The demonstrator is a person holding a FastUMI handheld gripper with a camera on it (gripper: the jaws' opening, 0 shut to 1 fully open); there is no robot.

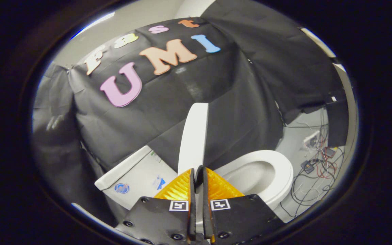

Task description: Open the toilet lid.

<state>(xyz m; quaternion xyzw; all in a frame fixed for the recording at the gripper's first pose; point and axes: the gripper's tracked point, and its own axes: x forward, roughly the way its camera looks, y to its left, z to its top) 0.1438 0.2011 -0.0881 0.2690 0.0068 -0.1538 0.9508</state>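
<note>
Fingers [198,172] pinch raised toilet lid [194,136]; toilet bowl [250,178] beside them lies open.

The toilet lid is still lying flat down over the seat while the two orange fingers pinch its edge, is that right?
Not quite. The gripper view shows the toilet lid raised, standing up edge-on above the open bowl, with the white seat uncovered beside it. The rest holds: the gripper has its two orange fingers closed on the lid's edge.

Tangled cables [313,177] on floor [294,143]; black cloth wall [182,102] behind.
</note>
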